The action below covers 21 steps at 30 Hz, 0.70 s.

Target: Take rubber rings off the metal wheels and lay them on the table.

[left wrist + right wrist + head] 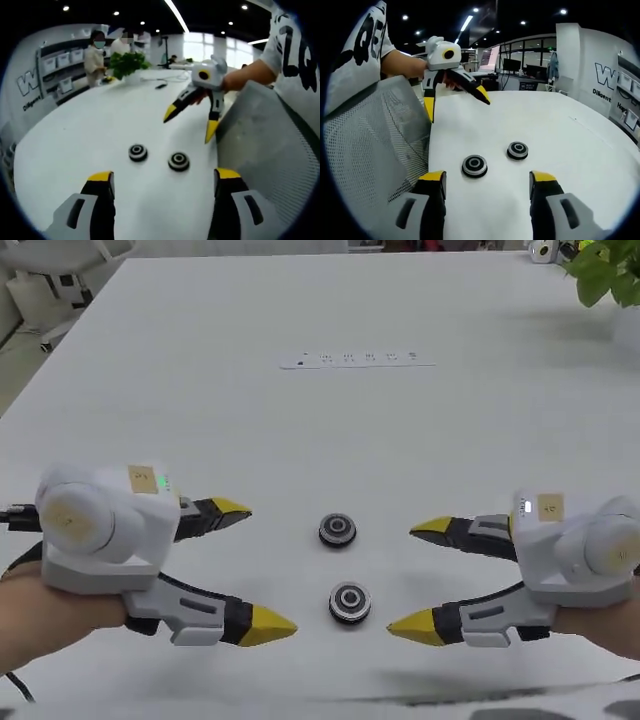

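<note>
Two small metal wheels with black rubber rings lie flat on the white table (pixel 300 440): a far wheel (pixel 338 530) and a near wheel (pixel 350 602). My left gripper (pixel 262 568) is open to their left, and my right gripper (pixel 405 578) is open to their right; both are apart from the wheels and hold nothing. In the left gripper view, my open left gripper (pixel 164 176) faces the far wheel (pixel 138 152) and near wheel (pixel 178 161), with the right gripper (pixel 188 128) beyond. In the right gripper view, my open right gripper (pixel 488 176) faces the near wheel (pixel 474 166) and far wheel (pixel 517 150).
A white power strip (pixel 355 360) lies further back on the table. A green plant (pixel 605 270) stands at the far right corner. A grey mesh chair back (pixel 375 130) is at the near table edge. Two people (pixel 95 55) stand beyond the table's far end.
</note>
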{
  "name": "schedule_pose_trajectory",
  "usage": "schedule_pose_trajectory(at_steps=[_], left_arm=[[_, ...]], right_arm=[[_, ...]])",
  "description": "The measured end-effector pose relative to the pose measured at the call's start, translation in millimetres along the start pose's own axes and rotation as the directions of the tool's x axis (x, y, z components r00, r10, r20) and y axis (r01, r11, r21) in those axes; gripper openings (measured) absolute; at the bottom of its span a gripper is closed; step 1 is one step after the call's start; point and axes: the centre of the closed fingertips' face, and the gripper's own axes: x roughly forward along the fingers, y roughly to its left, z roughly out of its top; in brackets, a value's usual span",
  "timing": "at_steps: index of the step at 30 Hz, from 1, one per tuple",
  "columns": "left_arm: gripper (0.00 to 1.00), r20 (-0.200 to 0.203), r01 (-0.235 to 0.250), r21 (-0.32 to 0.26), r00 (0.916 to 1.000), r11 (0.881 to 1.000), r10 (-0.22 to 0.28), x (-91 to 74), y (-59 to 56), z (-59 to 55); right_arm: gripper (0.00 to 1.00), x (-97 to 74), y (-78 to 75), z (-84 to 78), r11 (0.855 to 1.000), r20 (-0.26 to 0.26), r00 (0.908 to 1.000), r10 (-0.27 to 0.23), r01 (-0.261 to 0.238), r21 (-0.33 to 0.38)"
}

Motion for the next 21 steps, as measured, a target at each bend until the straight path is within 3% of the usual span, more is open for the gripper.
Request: schedule_pose_trajectory(at_steps=[12,21], left_arm=[[0.72,-0.051,0.068,0.043,0.9965,0.997,-0.065,16.9,-8.5,-9.6],[0.64,-0.057,0.102,0.055,0.9935,0.993,-0.099,27.7,-10.3,-7.2]], right_arm=[[0.52,13.0,10.2,-5.5,0.999,-0.028,0.9983,0.051,-0.051,-0.018],[0.45,23.1,16.4,-6.1,0.994,-0.053,0.9938,0.098,-0.1,-0.043]])
